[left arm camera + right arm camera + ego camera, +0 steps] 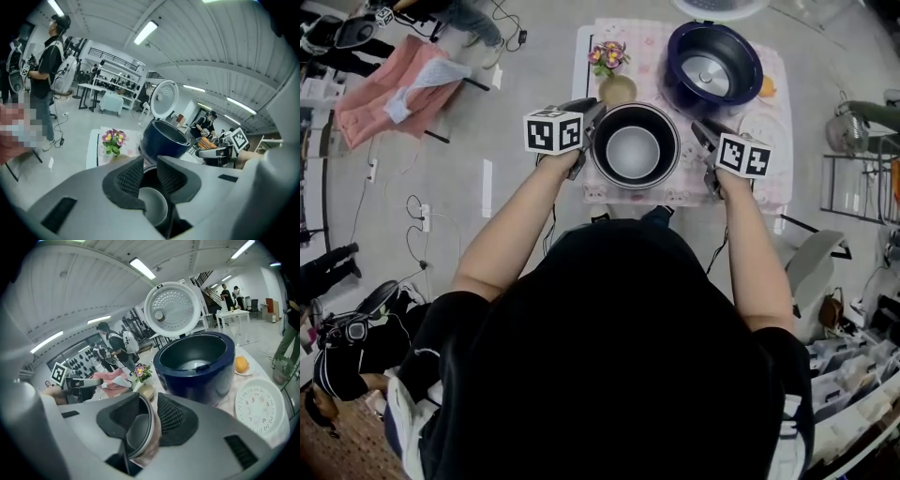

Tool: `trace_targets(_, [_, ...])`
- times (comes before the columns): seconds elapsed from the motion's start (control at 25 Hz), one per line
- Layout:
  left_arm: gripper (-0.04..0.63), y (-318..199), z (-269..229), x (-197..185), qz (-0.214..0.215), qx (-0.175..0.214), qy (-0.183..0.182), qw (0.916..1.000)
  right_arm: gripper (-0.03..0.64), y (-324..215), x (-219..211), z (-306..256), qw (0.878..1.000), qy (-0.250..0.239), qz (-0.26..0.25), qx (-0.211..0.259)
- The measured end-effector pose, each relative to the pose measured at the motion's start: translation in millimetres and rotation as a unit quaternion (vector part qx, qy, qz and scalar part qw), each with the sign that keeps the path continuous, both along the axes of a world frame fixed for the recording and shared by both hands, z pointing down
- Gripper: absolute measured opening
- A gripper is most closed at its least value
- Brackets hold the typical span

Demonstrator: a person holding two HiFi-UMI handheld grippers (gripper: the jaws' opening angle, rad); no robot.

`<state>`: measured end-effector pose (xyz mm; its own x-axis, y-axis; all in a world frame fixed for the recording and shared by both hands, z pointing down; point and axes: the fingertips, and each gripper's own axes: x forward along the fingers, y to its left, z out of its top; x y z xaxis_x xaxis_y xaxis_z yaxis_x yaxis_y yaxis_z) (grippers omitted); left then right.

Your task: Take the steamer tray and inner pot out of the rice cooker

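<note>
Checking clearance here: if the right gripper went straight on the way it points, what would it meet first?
Probably the inner pot: its rim stands between the right gripper's open jaws. Depth past it is unclear.

The head view's top edge crops the rice cooker lid.

The head camera looks steeply down from above the person's shoulders onto the table. It takes in the left gripper and the right gripper from some way off. Each gripper camera sits close behind its own jaws and looks along them over the pot toward the rice cooker. Each also catches the other gripper at its edge. All three views share the pot, the rice cooker and the flowers.
</note>
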<state>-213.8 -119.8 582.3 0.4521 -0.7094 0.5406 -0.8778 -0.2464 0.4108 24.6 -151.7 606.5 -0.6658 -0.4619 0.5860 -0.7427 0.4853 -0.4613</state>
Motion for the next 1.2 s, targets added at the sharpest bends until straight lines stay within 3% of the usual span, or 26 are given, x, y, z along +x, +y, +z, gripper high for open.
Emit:
trace_targets(0.24, [0.097, -16.5, -41.9, 23.6, 0.032, 0.056, -0.029, 0.9975, 0.13, -8.7, -9.3, -39.5, 0.998, 0.012, -0.018, 0.056])
trace_targets(0.48, [0.098, -29.4, -80.6, 32.2, 0.035, 0.089, -0.008, 0.9954, 0.126, -12.8, -21.0, -80.5, 0.994, 0.013, -0.032, 0.101])
trace_targets(0.84, [0.098, -29.0, -113.1, 48.0, 0.056, 0.126, -0.026, 0.9901, 0.126, -11.3, -32.2, -113.8, 0.991, 0.001, -0.04, 0.131])
trace_targets(1.2, [0.098, -24.3, -116.0, 43.6, 0.055, 0.131, -0.035, 0.9893, 0.126, -6.1, -29.5, -115.0, 0.99, 0.008, -0.036, 0.133])
